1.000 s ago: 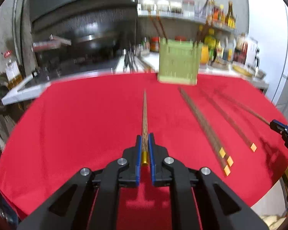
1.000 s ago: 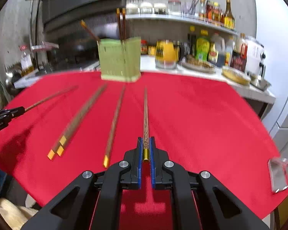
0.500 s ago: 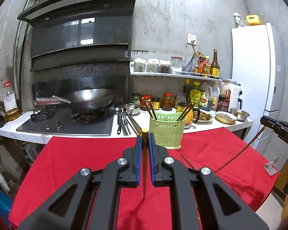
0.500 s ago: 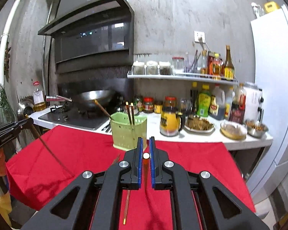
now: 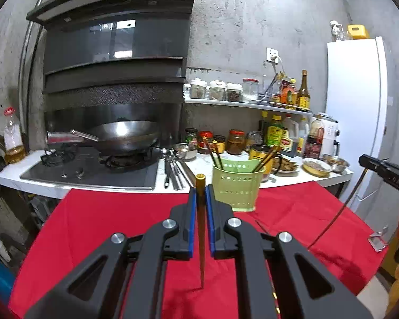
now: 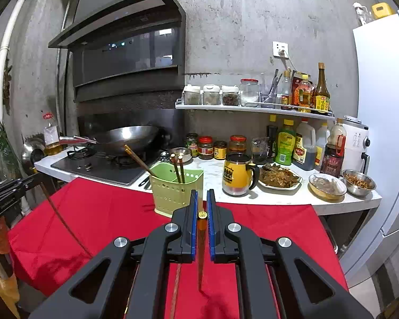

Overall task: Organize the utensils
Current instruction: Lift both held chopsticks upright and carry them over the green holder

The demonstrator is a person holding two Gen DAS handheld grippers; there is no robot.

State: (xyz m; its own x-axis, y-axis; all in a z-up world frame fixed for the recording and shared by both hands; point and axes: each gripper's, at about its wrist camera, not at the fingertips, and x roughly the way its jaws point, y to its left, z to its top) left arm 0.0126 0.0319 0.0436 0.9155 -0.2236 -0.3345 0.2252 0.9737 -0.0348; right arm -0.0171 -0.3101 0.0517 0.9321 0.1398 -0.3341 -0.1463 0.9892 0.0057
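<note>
This is presenting as a lived-in home kitchen. A black glass range hood [image 5: 114, 42] is hanging over a black gas hob [image 5: 93, 168], where a steel wok [image 5: 125, 135] is sitting on a burner. A white wall shelf [image 6: 252, 107] is carrying lidded spice jars [image 6: 211, 94] and sauce bottles [image 6: 320, 90]. A white marble-look counter [image 6: 279, 198] is holding plates of cooked food [image 6: 279, 178]. A tall white refrigerator [image 5: 356, 111] is standing against bare grey concrete walls [image 5: 252, 21].
</note>
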